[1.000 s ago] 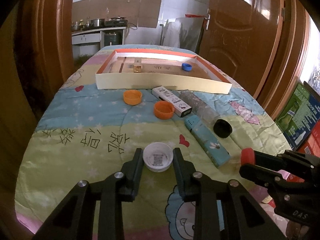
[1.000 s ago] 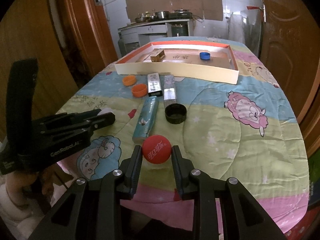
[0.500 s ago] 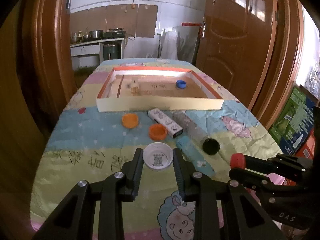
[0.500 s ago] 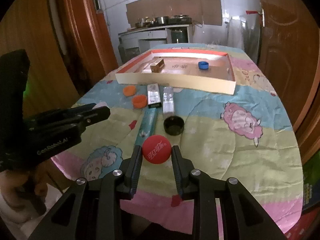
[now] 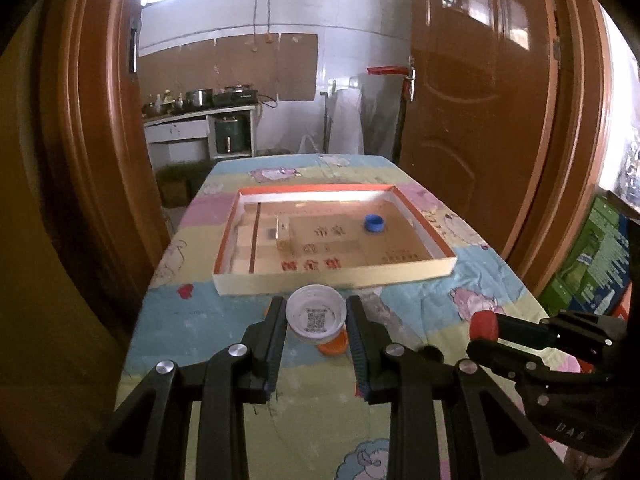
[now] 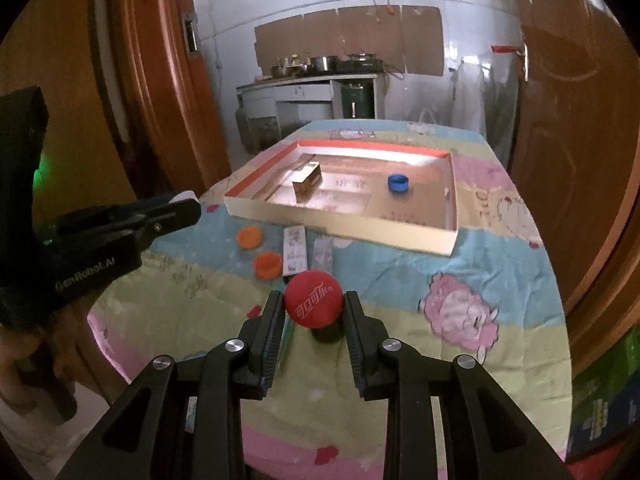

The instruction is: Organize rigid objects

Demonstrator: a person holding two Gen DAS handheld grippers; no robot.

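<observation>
**Desk:** What does the pair of frames show?

**Photographer:** A person holds two grippers over a quilt-covered table [image 5: 192, 316]. The left gripper [image 5: 316, 316] is clenched on a white cap [image 5: 316, 314], open side toward the lens, raised clear of the cloth. The right gripper [image 6: 314, 306] grips a red cap [image 6: 314, 305], also lifted.

**Desk:** Which step is that?

**Photographer:** It looks like the carry: both caps picked up, neither yet delivered. The shallow orange-rimmed tray [image 6: 340, 228] ahead seems the destination; a blue cap [image 6: 398, 182] and a small tan box [image 6: 307, 177] already lie inside it.

**Desk:** And the next move?

**Photographer:** Probably bringing each cap forward over the tray's near wall, lowering, then letting go.

**Desk:** Anything in the way?

**Photographer:** Two orange caps [image 6: 249, 237], a white carton [image 6: 294, 254] and a clear packet [image 6: 323, 254] lie between the grippers and the tray. They sit low and should pass underneath. The grippers travel side by side, so they must keep apart.
</observation>
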